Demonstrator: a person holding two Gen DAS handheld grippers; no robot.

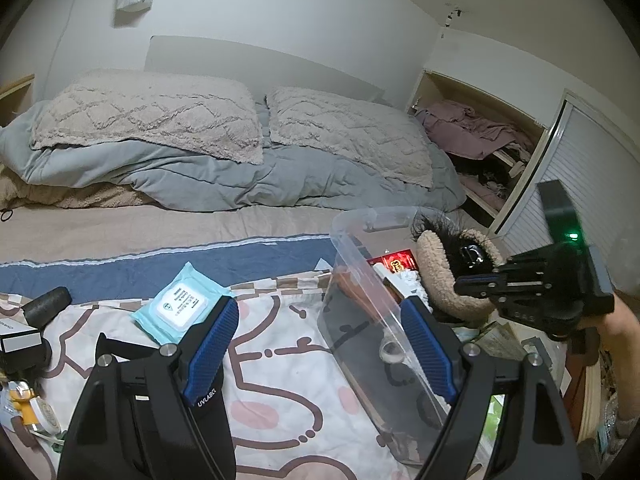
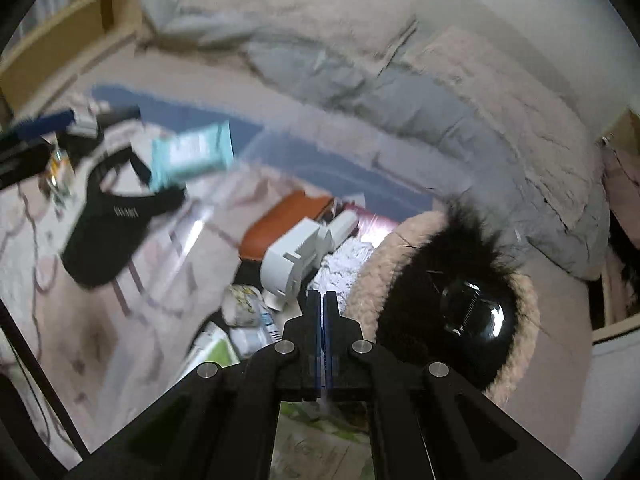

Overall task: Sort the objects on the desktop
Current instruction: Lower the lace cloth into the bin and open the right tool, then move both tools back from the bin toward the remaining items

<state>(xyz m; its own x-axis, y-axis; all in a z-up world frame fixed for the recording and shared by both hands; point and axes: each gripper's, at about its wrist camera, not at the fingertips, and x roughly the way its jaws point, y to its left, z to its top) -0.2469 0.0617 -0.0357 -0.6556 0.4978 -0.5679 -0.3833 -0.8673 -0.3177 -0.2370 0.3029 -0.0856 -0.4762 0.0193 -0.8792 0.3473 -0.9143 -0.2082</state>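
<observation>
A clear plastic bin (image 1: pixel 360 280) stands on the patterned bedsheet and holds a fluffy beige slipper (image 1: pixel 436 276), a red packet (image 1: pixel 396 262), a brown case (image 2: pixel 280 220) and a white adapter (image 2: pixel 296 256). My left gripper (image 1: pixel 320 344) is open, its right finger inside the bin's near wall, its left finger over a black cap (image 1: pixel 212 404). A light-blue wipes pack (image 1: pixel 180 306) lies just beyond. My right gripper (image 2: pixel 323 300) is shut and empty, above the bin's contents beside the slipper (image 2: pixel 440 300); it also shows in the left wrist view (image 1: pixel 464 282).
A black cylinder (image 1: pixel 48 306), a black-and-white box (image 1: pixel 20 340) and small yellow items (image 1: pixel 28 404) lie at the left. Pillows (image 1: pixel 148 116) and a grey duvet (image 1: pixel 200 176) fill the bed's far side. An open closet (image 1: pixel 480 140) stands at the right.
</observation>
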